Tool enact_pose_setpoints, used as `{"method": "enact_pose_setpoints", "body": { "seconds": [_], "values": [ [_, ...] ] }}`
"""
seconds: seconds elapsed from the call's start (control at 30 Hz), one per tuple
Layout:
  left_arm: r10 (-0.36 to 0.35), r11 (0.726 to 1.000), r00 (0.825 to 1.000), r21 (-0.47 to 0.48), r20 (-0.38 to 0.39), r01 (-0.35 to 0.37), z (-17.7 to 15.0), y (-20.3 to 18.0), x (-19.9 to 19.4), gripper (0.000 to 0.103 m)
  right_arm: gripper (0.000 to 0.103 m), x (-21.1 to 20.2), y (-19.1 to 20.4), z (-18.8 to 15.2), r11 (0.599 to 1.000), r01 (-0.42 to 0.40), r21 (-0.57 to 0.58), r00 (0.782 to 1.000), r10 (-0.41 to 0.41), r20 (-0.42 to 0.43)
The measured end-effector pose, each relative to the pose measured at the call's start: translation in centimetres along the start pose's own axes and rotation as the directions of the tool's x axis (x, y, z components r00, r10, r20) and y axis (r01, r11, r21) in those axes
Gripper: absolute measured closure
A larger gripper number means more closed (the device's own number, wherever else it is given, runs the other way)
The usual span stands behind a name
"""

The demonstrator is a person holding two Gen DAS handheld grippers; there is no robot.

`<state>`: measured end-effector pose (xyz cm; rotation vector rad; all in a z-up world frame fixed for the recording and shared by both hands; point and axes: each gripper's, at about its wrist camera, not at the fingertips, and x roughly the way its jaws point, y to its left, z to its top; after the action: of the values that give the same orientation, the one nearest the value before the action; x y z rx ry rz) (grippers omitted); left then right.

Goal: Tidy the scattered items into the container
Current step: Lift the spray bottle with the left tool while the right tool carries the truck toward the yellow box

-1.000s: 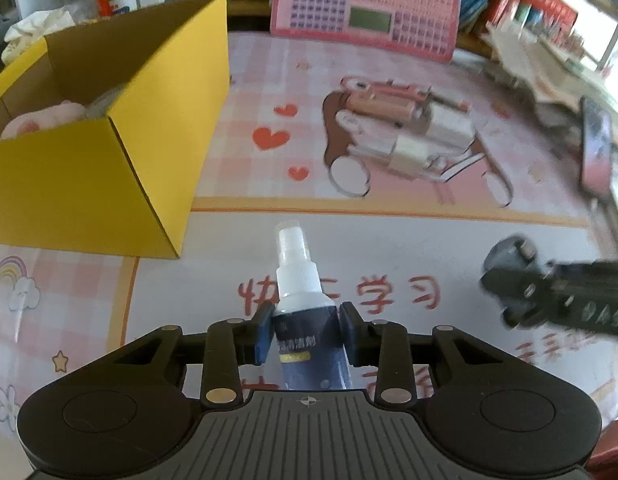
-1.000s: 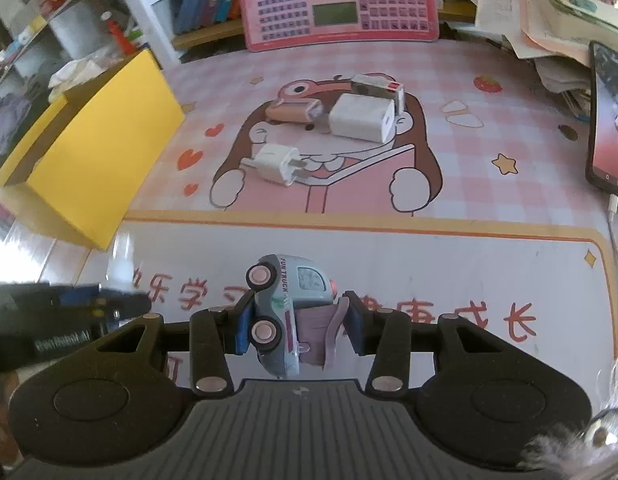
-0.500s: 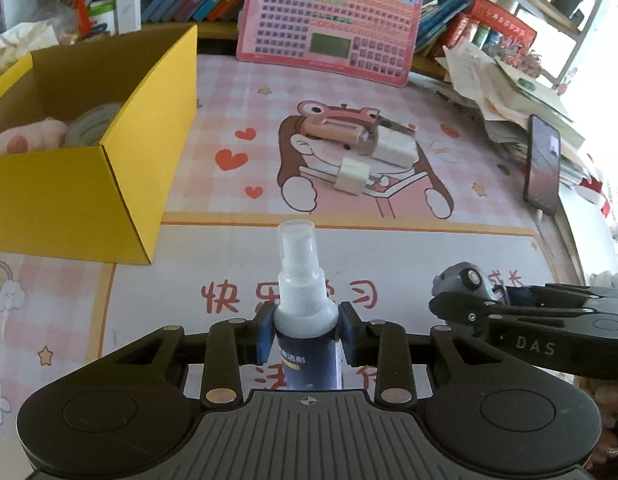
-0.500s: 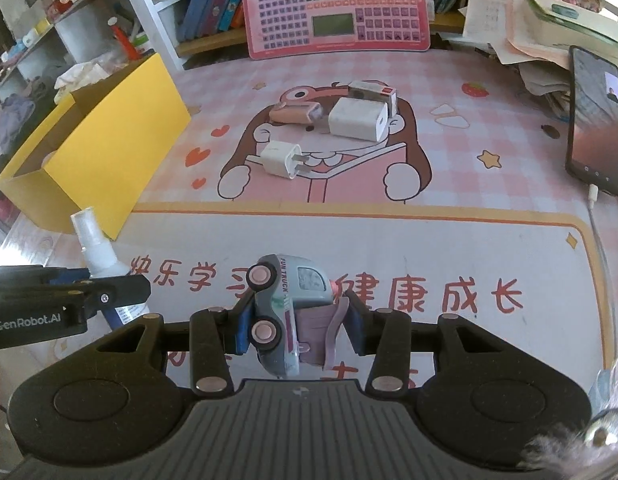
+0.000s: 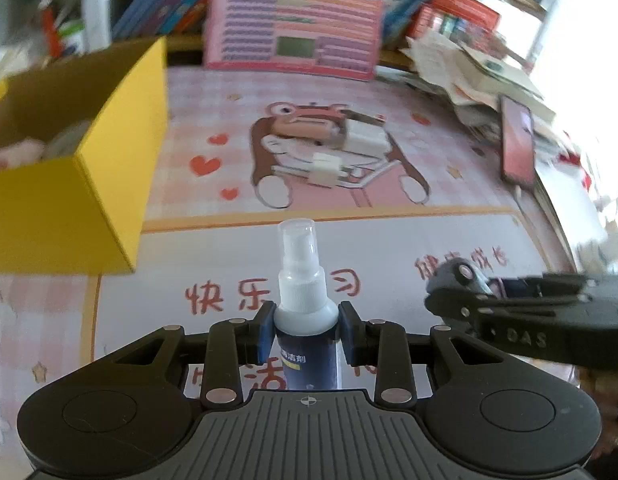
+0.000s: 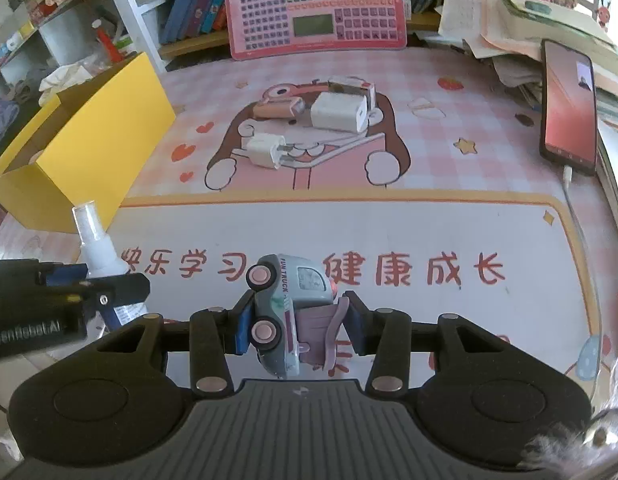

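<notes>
My left gripper [image 5: 307, 332] is shut on a small spray bottle [image 5: 303, 280] with a white top and dark label, held upright above the mat. My right gripper [image 6: 297, 320] is shut on a grey toy truck [image 6: 287, 304] with pink wheels, tilted on its side. The open yellow box [image 5: 89, 168] stands at the left; it also shows in the right wrist view [image 6: 93, 136]. Two white chargers [image 6: 339, 112] [image 6: 265, 152] and a pink adapter [image 6: 279, 108] lie on the cartoon mat. Each gripper shows in the other's view: the left gripper [image 6: 85, 284] and the right gripper [image 5: 481, 296].
A pink keyboard toy [image 6: 317, 8] leans at the back. A phone [image 6: 569, 104] on a cable lies at the right beside stacked papers [image 6: 509, 20]. Shelves with books stand behind. The box holds a pink soft thing [image 5: 13, 156].
Both grippers have lifted and drawn back with their loads, so more of the mat shows. The left view has swung, bringing the box closer at the left.
</notes>
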<state>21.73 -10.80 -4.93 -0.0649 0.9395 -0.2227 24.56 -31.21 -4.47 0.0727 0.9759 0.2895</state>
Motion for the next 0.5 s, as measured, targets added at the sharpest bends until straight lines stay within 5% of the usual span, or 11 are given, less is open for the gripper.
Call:
{"method": "enact_pose_setpoints", "body": {
  "seconds": [0.27, 0.5],
  "values": [
    [0.035, 0.999, 0.996, 0.038, -0.086, -0.032, -0.8, -0.1, 2.8, 0.072, 0.061, 0.4, 0.4, -0.1, 1.000, 0.002, -0.017, 1.000, -0.002, -0.018],
    [0.043, 0.997, 0.996, 0.074, -0.077, -0.038, -0.4, -0.2, 3.1, 0.072, 0.061, 0.7, 0.0, 0.1, 1.000, 0.002, -0.016, 1.000, -0.002, -0.020]
  ]
}}
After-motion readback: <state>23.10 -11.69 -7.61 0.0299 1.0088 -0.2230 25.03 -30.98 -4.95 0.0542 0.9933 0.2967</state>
